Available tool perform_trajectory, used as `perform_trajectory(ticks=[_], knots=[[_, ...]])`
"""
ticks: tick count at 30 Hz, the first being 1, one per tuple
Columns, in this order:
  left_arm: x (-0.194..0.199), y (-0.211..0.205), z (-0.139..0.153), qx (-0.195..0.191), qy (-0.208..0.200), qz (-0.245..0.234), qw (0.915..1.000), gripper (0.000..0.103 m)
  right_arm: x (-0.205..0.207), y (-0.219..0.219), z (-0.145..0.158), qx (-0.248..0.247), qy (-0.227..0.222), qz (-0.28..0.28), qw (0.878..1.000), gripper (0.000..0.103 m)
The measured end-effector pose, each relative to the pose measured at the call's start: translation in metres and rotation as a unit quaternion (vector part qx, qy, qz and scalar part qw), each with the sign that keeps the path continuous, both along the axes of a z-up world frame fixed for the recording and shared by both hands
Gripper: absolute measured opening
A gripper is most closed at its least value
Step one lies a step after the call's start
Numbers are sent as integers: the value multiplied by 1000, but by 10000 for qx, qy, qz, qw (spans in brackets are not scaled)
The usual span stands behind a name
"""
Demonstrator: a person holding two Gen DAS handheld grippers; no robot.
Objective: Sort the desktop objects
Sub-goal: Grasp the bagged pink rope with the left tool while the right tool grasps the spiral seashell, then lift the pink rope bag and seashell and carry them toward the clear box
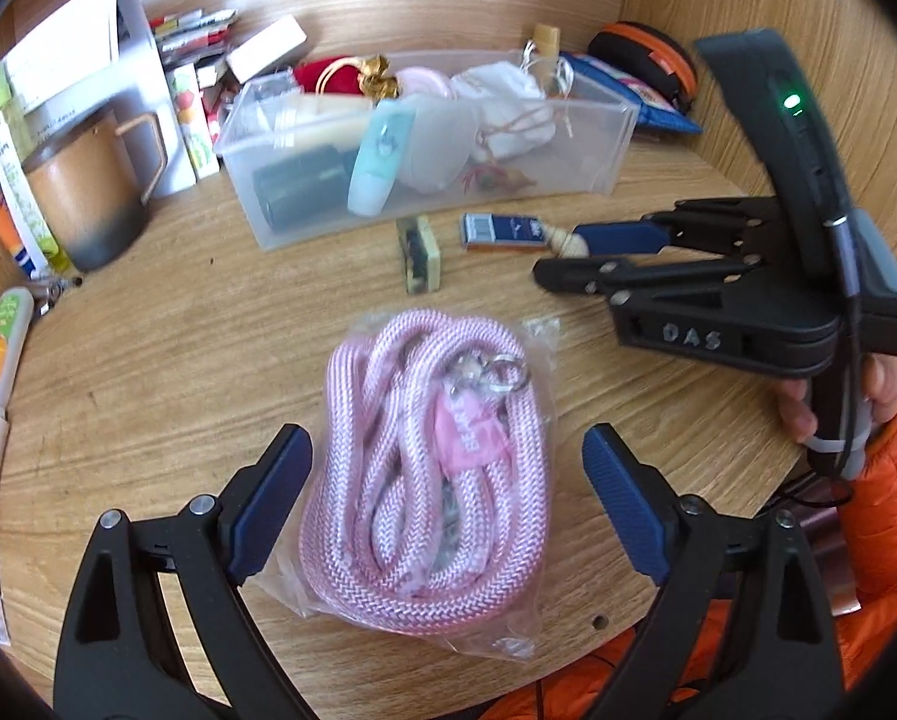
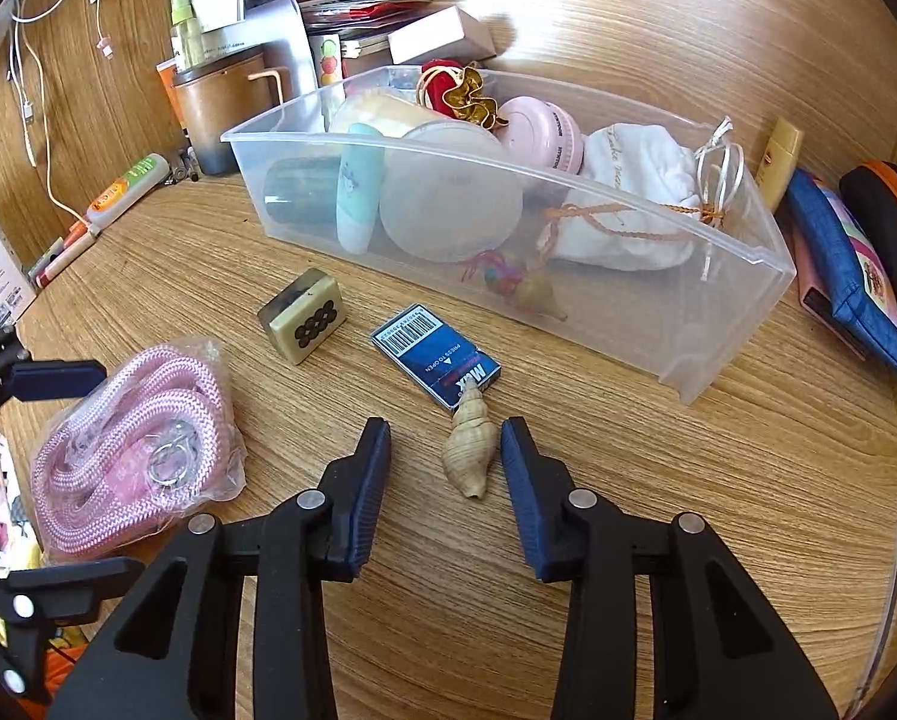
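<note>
A pink rope in a plastic bag (image 1: pixel 430 480) lies on the wooden desk between the open fingers of my left gripper (image 1: pixel 448 468); it also shows in the right wrist view (image 2: pixel 136 450). A beige spiral shell (image 2: pixel 471 450) lies between the open fingers of my right gripper (image 2: pixel 445 438), untouched. In the left wrist view the right gripper (image 1: pixel 559 258) reaches in from the right with the shell (image 1: pixel 568 242) at its tips. A blue staple box (image 2: pixel 436 355) and a mahjong-like block (image 2: pixel 302 315) lie in front of the clear plastic bin (image 2: pixel 718 324).
The bin (image 1: pixel 598 138) holds a tube, jars, a white pouch and a red pouch. A brown mug (image 1: pixel 82 204), boxes and bottles crowd the back left. Pouches (image 2: pixel 856 264) lie at the right. Wooden walls enclose the desk.
</note>
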State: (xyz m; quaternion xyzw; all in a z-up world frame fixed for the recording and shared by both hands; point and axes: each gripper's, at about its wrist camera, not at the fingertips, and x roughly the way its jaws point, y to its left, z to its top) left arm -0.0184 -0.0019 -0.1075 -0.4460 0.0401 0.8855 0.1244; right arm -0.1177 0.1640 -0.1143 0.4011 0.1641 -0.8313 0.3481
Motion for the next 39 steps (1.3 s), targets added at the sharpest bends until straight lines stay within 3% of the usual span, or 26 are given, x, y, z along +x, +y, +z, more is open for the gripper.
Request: perform_trajectory(ticks=[14,23,27,30,35,39], knots=[[0,7,-12,-323,-24,-21,9995,98,0,1,1,26,96,-87,9999,17],[-3,-11,-13,-37,22,393,9992,98,0,2,1,15,104,-90,9999,17],[1,-11,-15,-156,121,492,9986,98,0,1,1,10,101,-77,9999,17],[1,-10,-14,-141,186,559,9982,91,2,0,2,27,132,-48,9999,17],[-5,-6,-12,-210,319,666,9970,69,5,-3,2,91,237,-2,9997,17],[-6,-2,-11,-277,376,666,9967,66,3,-2,2,96,248,-9,9996,17]])
